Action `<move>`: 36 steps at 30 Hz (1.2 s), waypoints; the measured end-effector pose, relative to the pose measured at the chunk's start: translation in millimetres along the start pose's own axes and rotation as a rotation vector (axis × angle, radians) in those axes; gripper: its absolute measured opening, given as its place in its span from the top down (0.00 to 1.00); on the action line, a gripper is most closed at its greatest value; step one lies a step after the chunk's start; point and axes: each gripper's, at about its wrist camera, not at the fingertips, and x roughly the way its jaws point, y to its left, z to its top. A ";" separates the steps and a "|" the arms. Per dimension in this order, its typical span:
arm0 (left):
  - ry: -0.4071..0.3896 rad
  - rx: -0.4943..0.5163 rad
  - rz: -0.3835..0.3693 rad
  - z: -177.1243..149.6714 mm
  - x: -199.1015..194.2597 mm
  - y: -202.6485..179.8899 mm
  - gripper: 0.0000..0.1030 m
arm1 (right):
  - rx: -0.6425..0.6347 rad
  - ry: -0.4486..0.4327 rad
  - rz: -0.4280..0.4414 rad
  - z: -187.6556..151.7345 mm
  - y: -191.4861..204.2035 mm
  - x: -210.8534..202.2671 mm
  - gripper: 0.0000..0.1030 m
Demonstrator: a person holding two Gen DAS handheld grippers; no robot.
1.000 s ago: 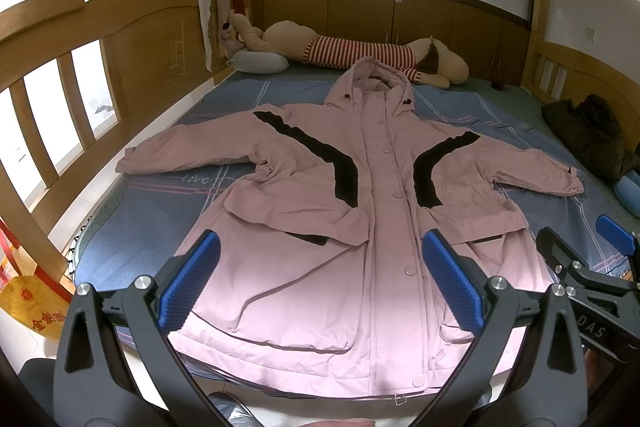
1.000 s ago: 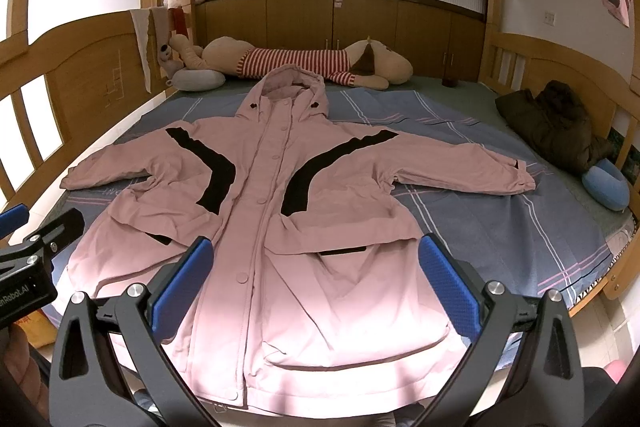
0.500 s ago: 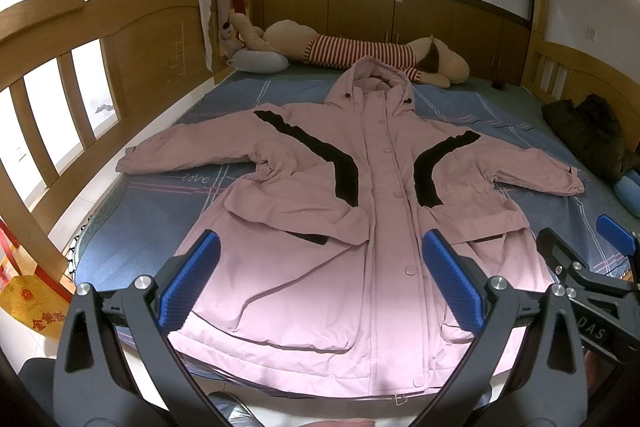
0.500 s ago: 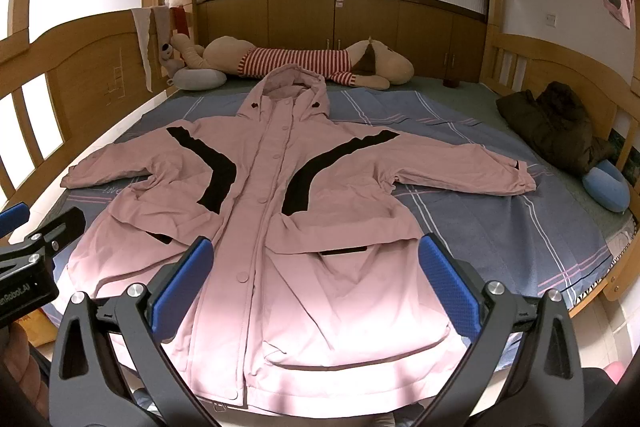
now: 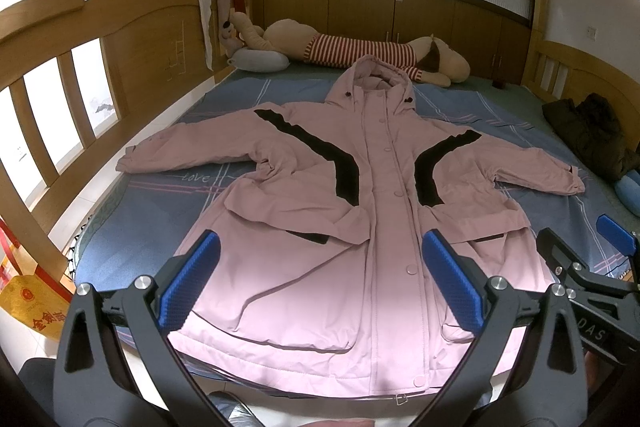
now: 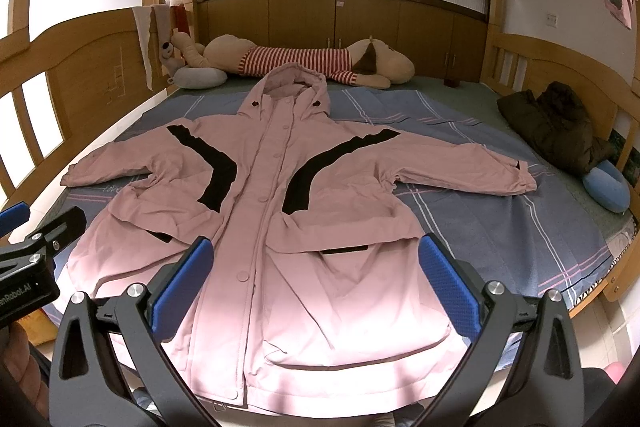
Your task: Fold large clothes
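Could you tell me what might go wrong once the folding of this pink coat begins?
1. The pink coat has its hem at the near edge of the bed; pulling toward the person could drag it off.
2. Both sleeves are spread wide; the right sleeve reaches toward the dark jacket and could bunch when folded in.
3. The left claw and right claw, both open, hover close together and might collide.

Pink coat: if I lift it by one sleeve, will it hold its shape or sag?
The coat will probably sag: its fabric lies creased and limp on the bed. It looks padded and long, so likely heavy to drag. The smooth shell may slip in the tongs.
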 end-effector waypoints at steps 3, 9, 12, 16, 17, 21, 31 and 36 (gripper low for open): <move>0.000 0.000 0.001 0.0 0.6 -0.1 0.02 | 0.000 0.000 0.000 0.1 -0.1 0.0 0.01; 0.002 -0.004 0.002 -2.1 -1.1 1.2 0.02 | -0.001 0.000 -0.001 0.2 0.0 -0.1 0.01; 0.004 -0.002 -0.001 -4.2 0.7 1.1 0.02 | -0.002 0.001 -0.001 0.2 0.2 -0.2 0.01; 0.004 -0.003 -0.002 -4.2 0.7 1.1 0.02 | -0.001 0.000 -0.002 0.3 -0.1 -0.4 0.01; 0.004 -0.004 -0.003 -5.0 0.6 1.5 0.02 | -0.001 0.001 -0.001 0.4 -0.2 -0.5 0.01; 0.016 0.001 0.002 -7.3 4.0 -0.4 0.02 | -0.001 -0.002 -0.003 0.4 0.1 -0.7 0.01; 0.159 0.034 -0.119 -22.5 32.0 9.0 0.02 | 0.005 0.001 0.111 -6.3 -7.5 9.0 0.01; 0.225 -0.028 -0.187 -16.1 45.7 29.7 0.02 | 0.166 0.129 0.301 -11.1 -46.4 33.7 0.01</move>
